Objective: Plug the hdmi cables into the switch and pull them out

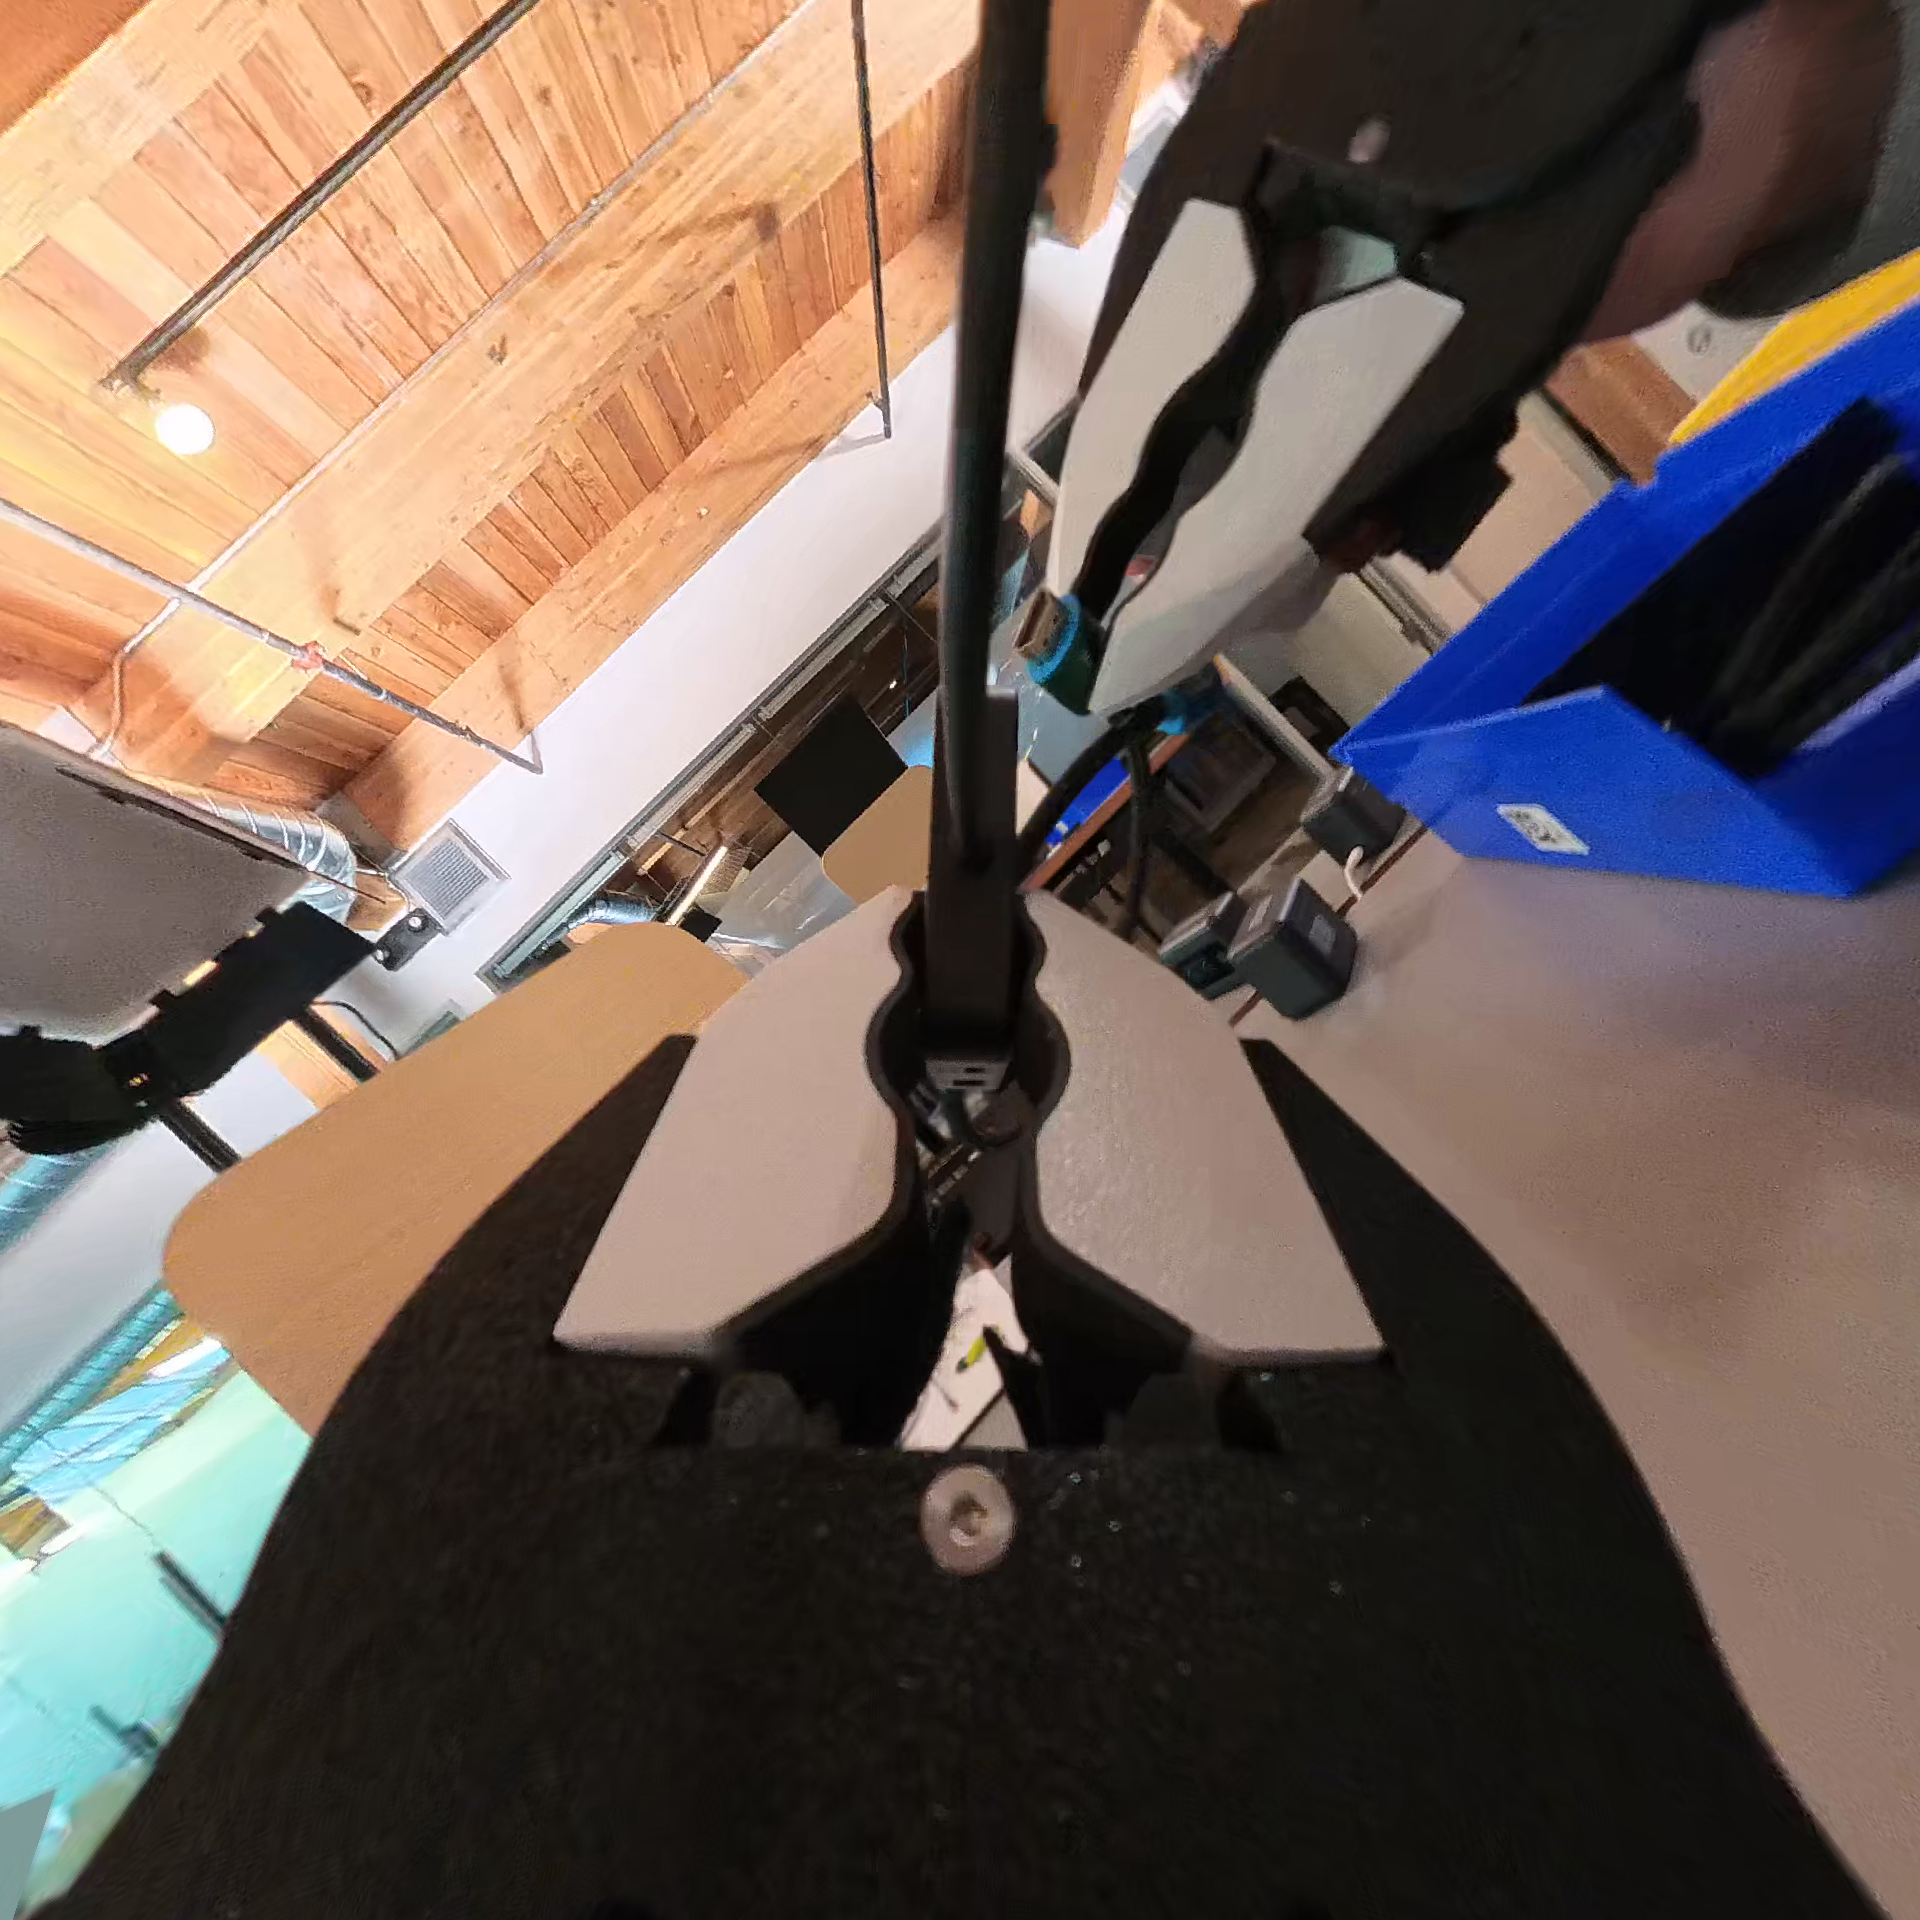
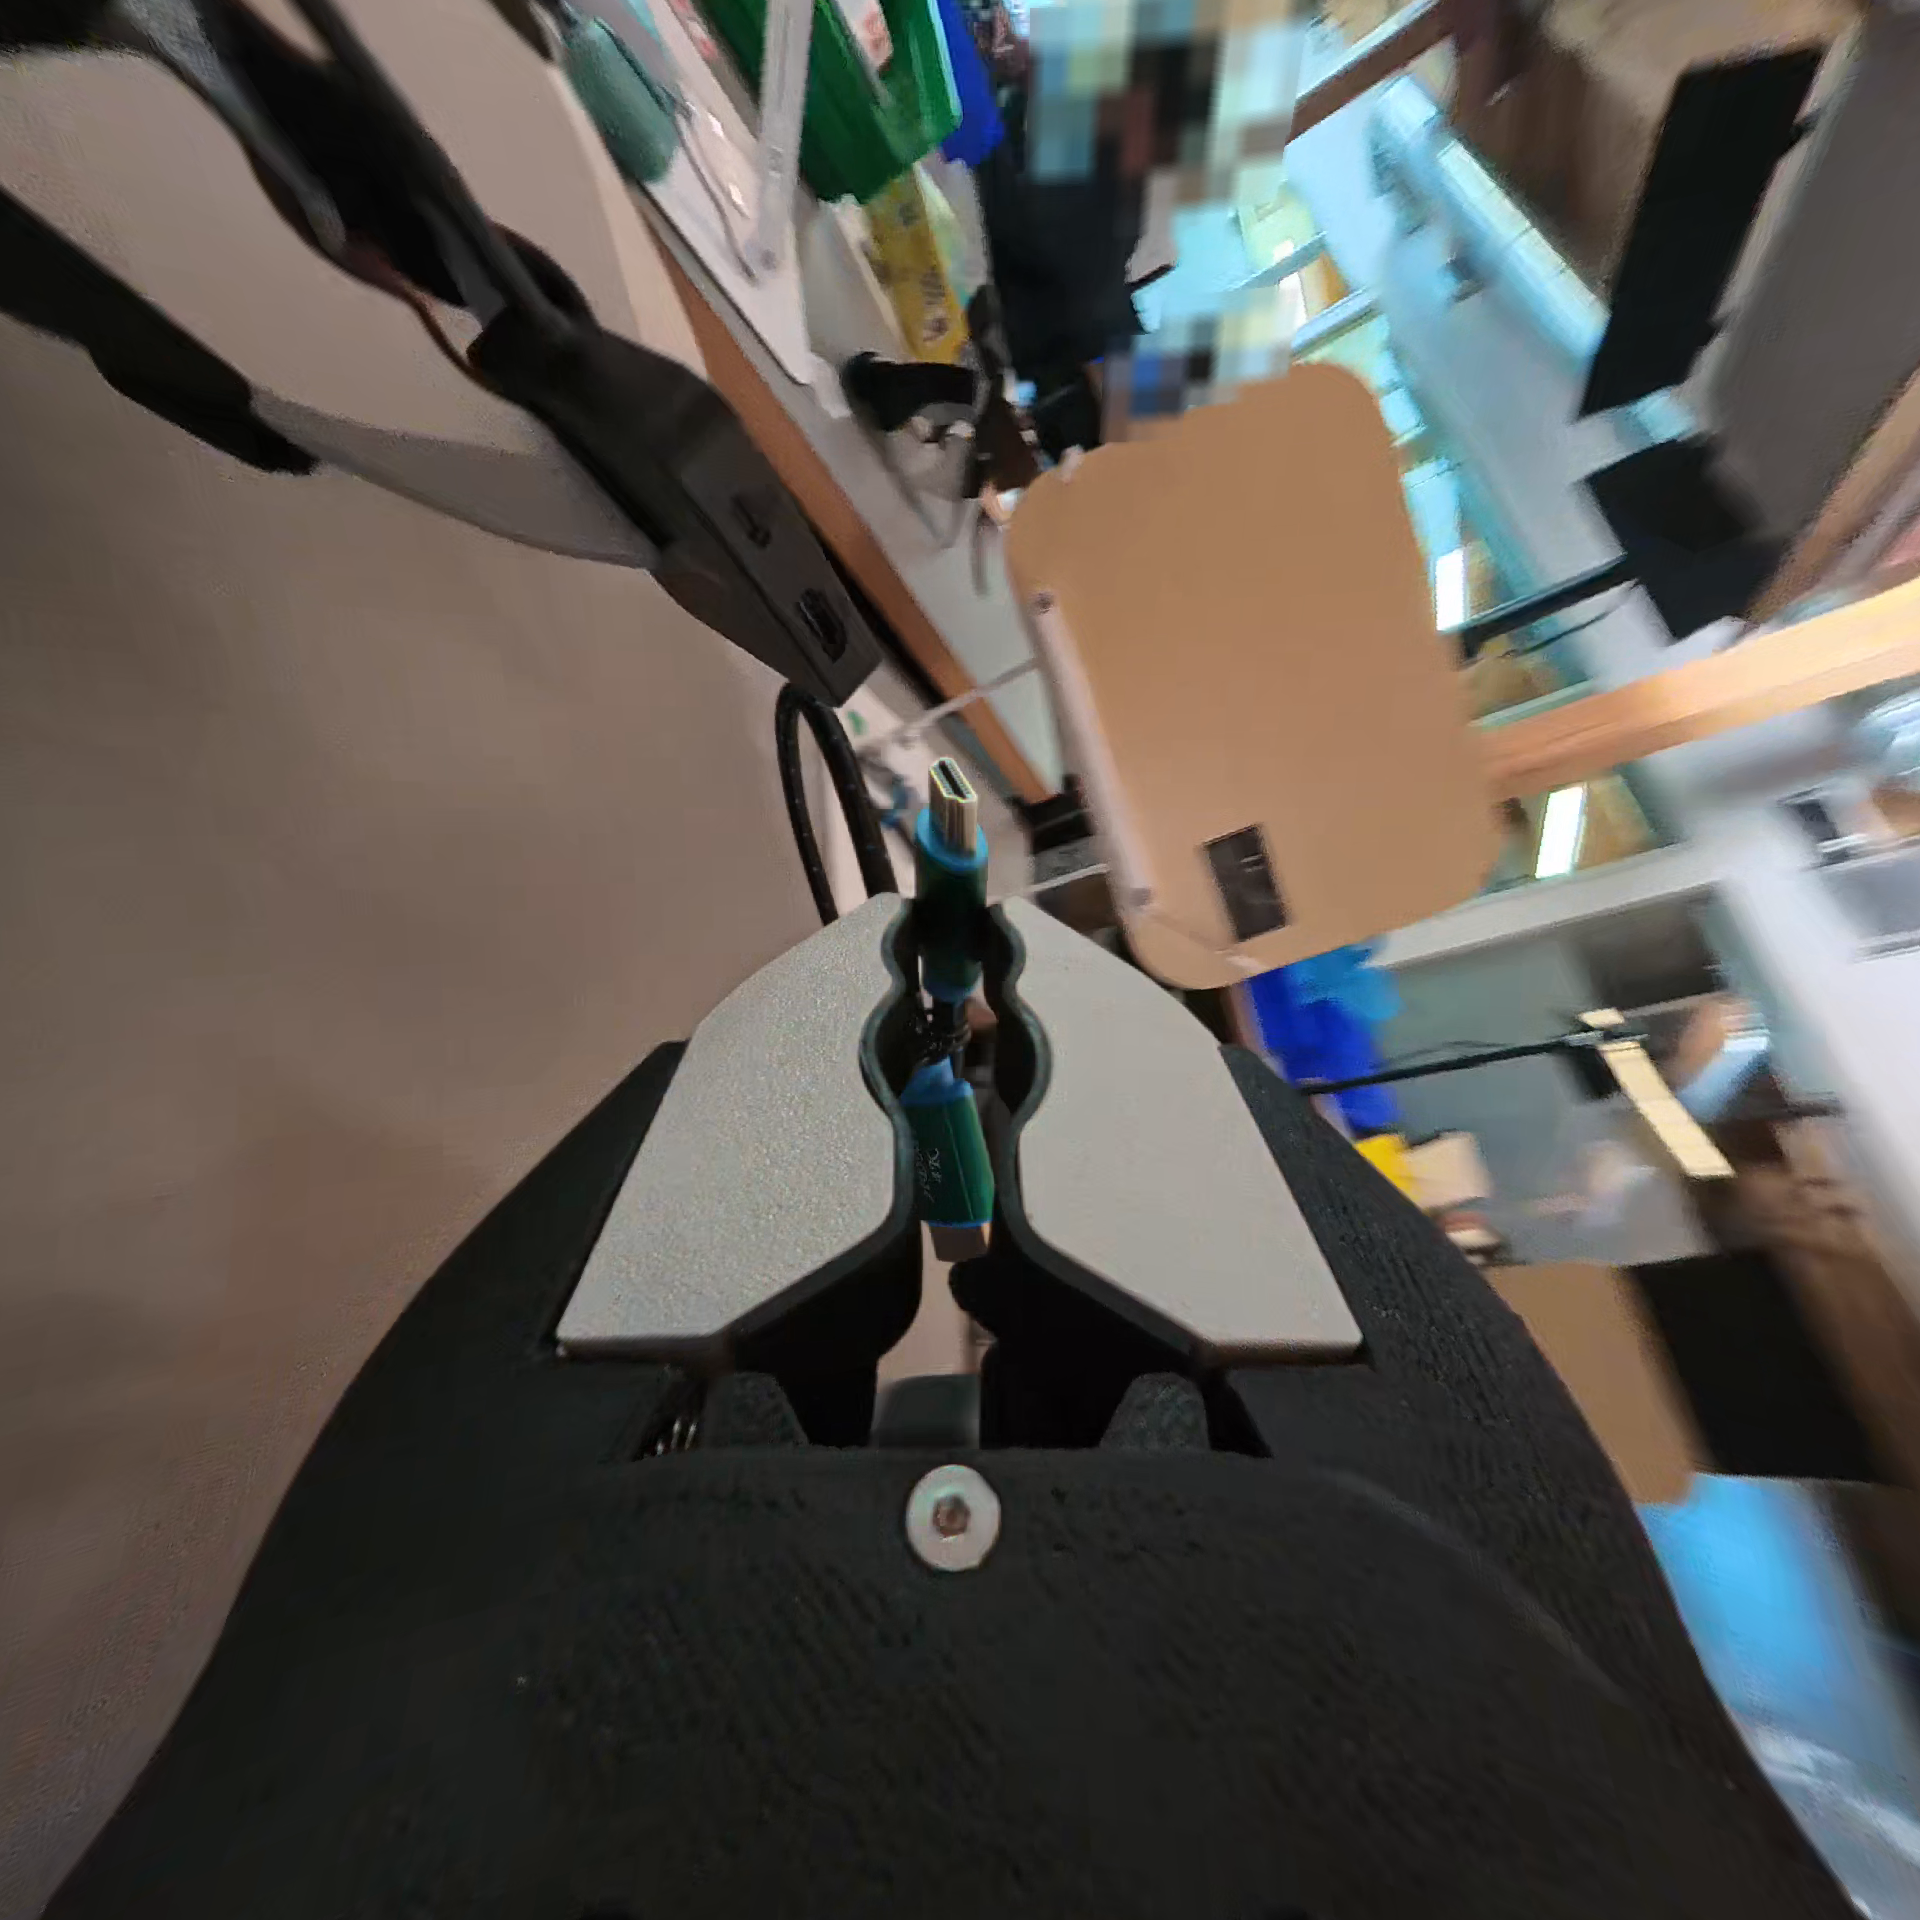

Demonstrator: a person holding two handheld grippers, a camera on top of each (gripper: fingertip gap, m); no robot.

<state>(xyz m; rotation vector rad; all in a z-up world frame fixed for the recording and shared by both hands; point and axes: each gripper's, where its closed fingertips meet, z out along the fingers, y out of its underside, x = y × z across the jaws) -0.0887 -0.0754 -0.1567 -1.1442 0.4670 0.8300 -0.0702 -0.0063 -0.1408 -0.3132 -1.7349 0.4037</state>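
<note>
The left gripper (image 1: 966,935) pinches a flat black adapter box (image 1: 971,914) between its grey fingers (image 1: 790,1091); the box's long axis runs straight out along them, with a black cable (image 1: 987,416) leaving its far end. In the right wrist view, the box's port face (image 2: 790,613) shows at upper left. The right gripper (image 2: 951,925) clamps a green and blue plug (image 2: 951,862), its metal tip (image 2: 948,795) pointing forward beyond the fingertips. That tip is near the box, just below the port face, not touching it. Further off, a blue bin (image 1: 1662,727) stands by the far right edge of the grey table (image 1: 1558,1143).
</note>
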